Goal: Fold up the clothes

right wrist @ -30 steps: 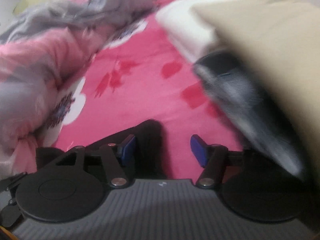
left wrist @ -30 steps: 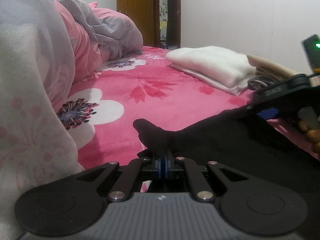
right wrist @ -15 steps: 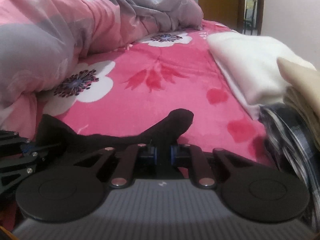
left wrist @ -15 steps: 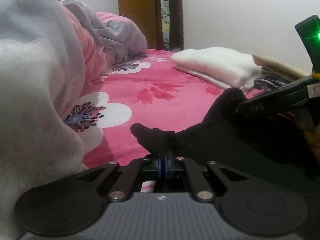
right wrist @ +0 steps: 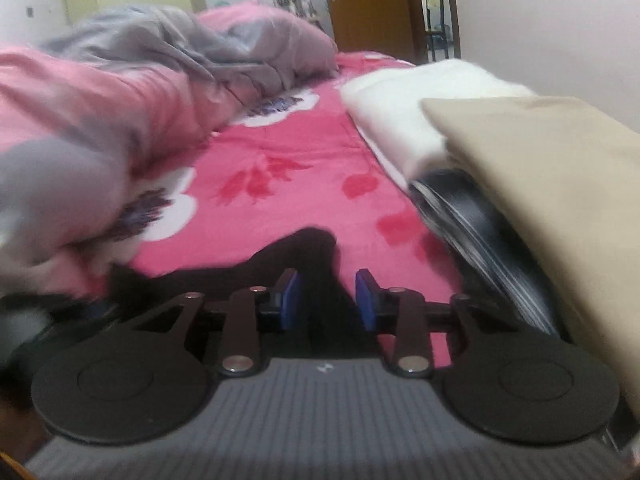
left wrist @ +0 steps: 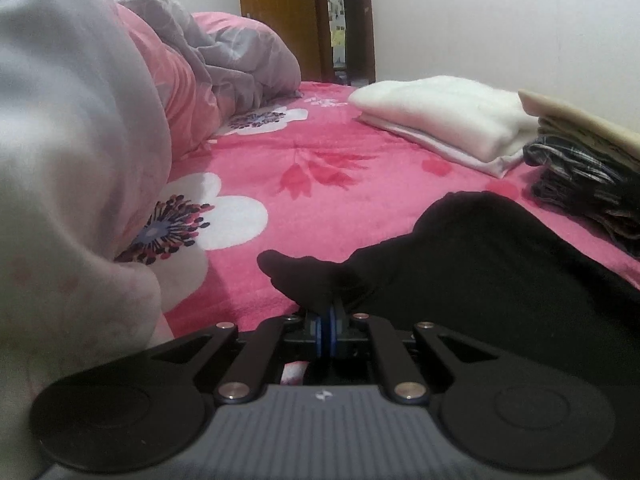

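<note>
This is a bedroom in a home: a bed with a pink flowered blanket (left wrist: 320, 208) fills the frame, a crumpled duvet (left wrist: 224, 52) lies upper left, and a wooden door (left wrist: 280, 20) stands at the top.

The right tongs (right wrist: 327, 300) have just been opening, freeing the black garment (right wrist: 316, 256) that still lies between them.

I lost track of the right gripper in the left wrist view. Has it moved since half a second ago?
Yes. It was at the right edge above the black garment, beside the folded pile; now it has left that view.
</note>
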`<state>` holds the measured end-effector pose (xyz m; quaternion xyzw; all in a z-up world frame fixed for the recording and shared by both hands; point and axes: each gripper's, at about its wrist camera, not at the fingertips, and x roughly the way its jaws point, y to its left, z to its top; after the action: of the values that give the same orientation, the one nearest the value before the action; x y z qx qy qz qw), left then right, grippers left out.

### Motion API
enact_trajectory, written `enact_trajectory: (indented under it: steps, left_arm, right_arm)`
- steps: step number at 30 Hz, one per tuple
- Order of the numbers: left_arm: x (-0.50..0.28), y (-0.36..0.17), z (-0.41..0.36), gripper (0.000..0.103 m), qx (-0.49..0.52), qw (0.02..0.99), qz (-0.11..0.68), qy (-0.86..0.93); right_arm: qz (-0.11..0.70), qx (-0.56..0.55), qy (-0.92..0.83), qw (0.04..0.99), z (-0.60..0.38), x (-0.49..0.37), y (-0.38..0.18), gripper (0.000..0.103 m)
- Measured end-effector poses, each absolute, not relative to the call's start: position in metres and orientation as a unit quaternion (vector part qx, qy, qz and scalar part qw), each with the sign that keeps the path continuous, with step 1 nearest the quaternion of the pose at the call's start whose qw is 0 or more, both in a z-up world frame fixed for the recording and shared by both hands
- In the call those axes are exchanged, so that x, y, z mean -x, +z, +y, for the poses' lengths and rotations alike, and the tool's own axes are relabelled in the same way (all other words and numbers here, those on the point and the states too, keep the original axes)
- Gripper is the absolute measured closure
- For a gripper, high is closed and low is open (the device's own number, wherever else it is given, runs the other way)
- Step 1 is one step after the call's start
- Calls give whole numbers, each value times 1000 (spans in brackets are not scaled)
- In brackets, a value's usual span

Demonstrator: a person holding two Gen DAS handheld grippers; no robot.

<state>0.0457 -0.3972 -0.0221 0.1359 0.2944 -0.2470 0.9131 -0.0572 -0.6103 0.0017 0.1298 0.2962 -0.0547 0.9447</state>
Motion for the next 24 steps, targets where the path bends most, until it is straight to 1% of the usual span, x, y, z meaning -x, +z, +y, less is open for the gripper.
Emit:
enact_trajectory:
  steps: [1, 3, 6, 8, 10, 14, 18, 24]
  left_arm:
    - [-46, -21, -398, 98, -136, 913, 296, -246]
    - [-50, -18, -397, 97, -131, 911, 304, -246]
    - [-60, -18, -393, 95, -107, 905, 331, -246]
    - [-62, -17, -390, 95, -95, 904, 338, -246]
    - [-65, -17, -388, 95, -80, 901, 347, -247]
    - [-76, -17, -378, 95, -38, 892, 369, -260]
    - [-85, -18, -367, 94, 5, 882, 386, -270]
    - [-81, -23, -367, 94, 6, 886, 377, -272]
  right_arm:
    - [296, -129, -48, 945, -606, 77, 5, 62]
    - [301, -133, -40, 943, -593, 113, 4, 58]
    - [306, -211, -45, 927, -586, 165, -7, 57]
    - [296, -282, -47, 911, -589, 193, -20, 57]
    - [281, -326, -57, 901, -589, 213, -31, 57]
    - [263, -391, -87, 878, -595, 229, -52, 57]
    - [250, -442, -86, 857, -602, 227, -63, 57]
    - [244, -476, -84, 841, -609, 218, -67, 57]
